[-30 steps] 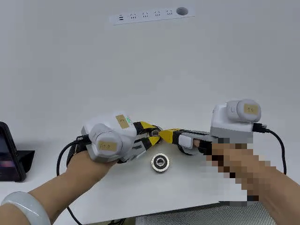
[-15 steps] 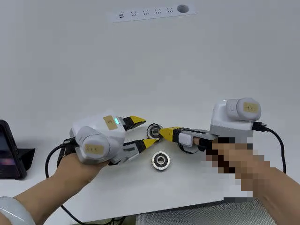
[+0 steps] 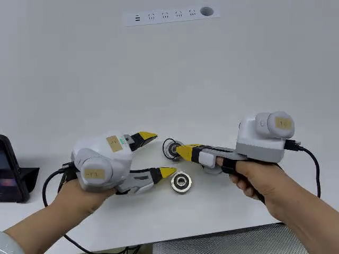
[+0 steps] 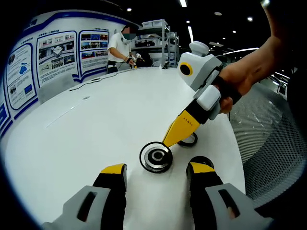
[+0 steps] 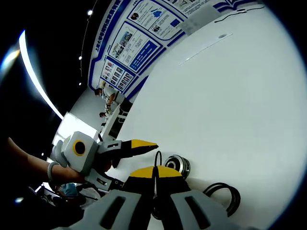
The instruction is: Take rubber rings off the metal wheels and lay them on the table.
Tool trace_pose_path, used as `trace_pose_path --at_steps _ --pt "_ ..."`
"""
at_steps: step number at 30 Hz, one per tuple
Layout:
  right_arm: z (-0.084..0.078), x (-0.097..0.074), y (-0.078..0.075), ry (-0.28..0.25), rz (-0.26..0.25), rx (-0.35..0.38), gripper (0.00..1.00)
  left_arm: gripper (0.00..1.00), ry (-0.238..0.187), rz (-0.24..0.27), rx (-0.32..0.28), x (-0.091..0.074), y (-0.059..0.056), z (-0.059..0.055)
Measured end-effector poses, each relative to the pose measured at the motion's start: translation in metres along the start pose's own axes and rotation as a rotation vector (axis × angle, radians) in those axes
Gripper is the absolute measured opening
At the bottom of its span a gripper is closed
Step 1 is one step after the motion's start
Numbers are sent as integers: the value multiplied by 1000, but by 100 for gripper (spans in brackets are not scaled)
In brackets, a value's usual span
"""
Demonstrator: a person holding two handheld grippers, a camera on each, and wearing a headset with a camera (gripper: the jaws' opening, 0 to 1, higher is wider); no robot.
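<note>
Peeling the rubber ring point(image 3: 165, 144) off a metal wheel point(image 3: 173, 150), right tool point(image 3: 181, 151) pinched on it and left tool point(image 3: 160, 153) agape, likely needed one clean pull before laying it on the desk point(image 3: 222, 79).

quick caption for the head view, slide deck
Right gripper pinches a rubber ring at one metal wheel; open left gripper beside it, second wheel on the table.

Matt white tabletop point(image 3: 222, 95), bright metal, dull rubber.
The silver metal wheel point(image 3: 181, 182) is polished and glinting; the thin black rubber ring point(image 4: 142, 158) looks smooth and matt. The left gripper point(image 3: 161, 153) and right gripper point(image 3: 180, 151) have smooth white plastic shells with plain yellow tips.
</note>
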State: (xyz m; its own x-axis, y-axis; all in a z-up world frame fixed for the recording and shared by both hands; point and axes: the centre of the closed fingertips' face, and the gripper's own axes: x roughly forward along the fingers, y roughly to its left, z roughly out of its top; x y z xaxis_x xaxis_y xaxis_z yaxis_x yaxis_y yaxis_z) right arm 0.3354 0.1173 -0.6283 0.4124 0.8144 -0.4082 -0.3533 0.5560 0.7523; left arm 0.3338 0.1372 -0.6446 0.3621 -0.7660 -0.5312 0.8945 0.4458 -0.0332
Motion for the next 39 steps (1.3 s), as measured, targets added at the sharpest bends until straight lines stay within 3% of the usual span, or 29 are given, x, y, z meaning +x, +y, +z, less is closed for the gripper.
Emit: trace_pose_path --at_steps 6,12,25,32,39 --pt "-2 -12 10 -16 14 3 2 55 4 -4 -13 -6 -3 -5" --pt "-7 -28 9 -28 3 13 2 54 8 2 -31 -9 -5 -10" --pt "-13 -67 -29 -78 -104 84 2 52 7 22 -53 -16 -4 -14" --pt "-18 -70 -46 -77 -142 115 2 51 9 26 -53 -17 -5 -14" --pt "-22 -69 -56 -49 -191 70 5 50 10 33 -53 -20 -5 -13"
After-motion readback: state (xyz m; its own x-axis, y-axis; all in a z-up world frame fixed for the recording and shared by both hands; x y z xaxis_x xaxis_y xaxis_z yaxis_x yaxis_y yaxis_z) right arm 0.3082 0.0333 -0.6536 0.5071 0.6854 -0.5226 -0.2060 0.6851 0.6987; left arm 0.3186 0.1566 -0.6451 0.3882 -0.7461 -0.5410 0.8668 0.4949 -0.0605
